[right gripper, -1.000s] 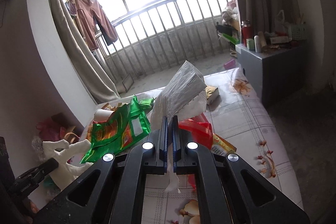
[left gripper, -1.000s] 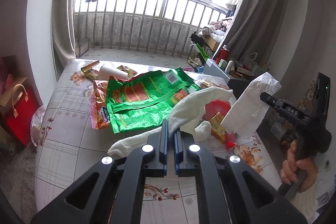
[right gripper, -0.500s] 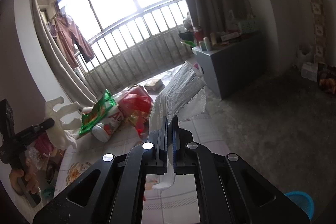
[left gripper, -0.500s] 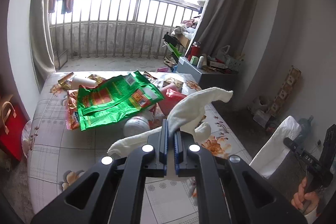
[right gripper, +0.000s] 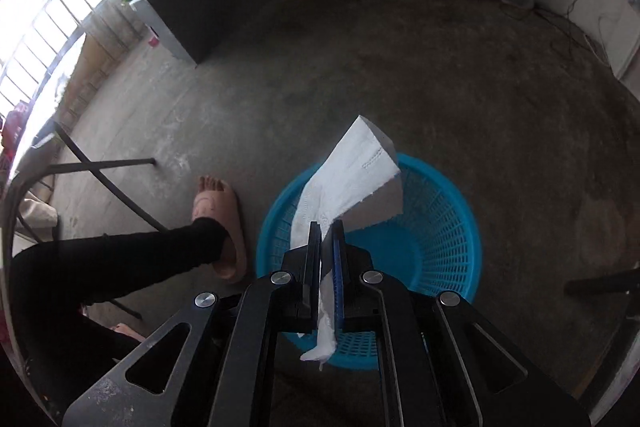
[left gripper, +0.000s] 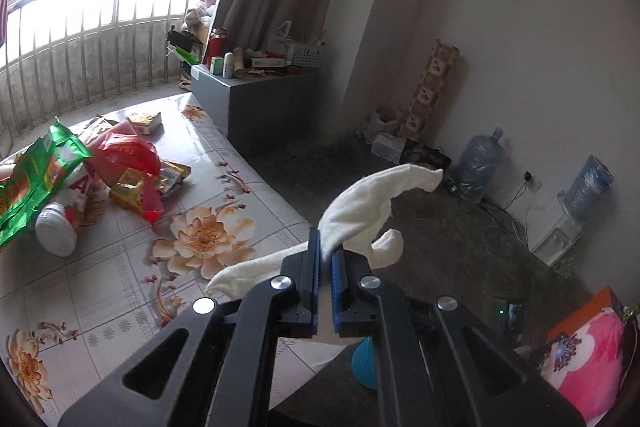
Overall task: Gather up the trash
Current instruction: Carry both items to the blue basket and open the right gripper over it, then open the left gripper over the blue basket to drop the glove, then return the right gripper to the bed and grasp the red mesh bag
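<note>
Your right gripper [right gripper: 326, 227] points steeply down over the blue basket [right gripper: 448, 223] standing on the grey floor [right gripper: 360, 67], and a sheet of white tissue [right gripper: 352, 183] sits between its fingers [right gripper: 313, 255]: the broad end fans out above the basket's open mouth, a thin twisted tail hangs below the fingers. Those fingers are just beginning to part, only a narrow gap showing, and the tissue has not dropped out of them. Beside the basket, on its left in the right wrist view, your foot in a pink slipper [right gripper: 218, 215] stands on the floor, with a black trouser leg [right gripper: 120, 263] above it. Your left gripper [left gripper: 326, 251] has its fingers pressed together on a white cloth [left gripper: 360, 215], which sticks up and curls to the right past the fingertips, with another fold trailing out to the left. In the left wrist view it hangs over the edge of the counter [left gripper: 100, 291] with its flowered covering, where more trash lies well apart from it: a green packet [left gripper: 36, 183], a red bag [left gripper: 128, 155], a yellow wrapper [left gripper: 128, 189] and a white bottle [left gripper: 56, 231] on its side. A sliver of the blue basket shows under the left gripper's frame. Two water jugs [left gripper: 478, 163] stand by the far wall.
</note>
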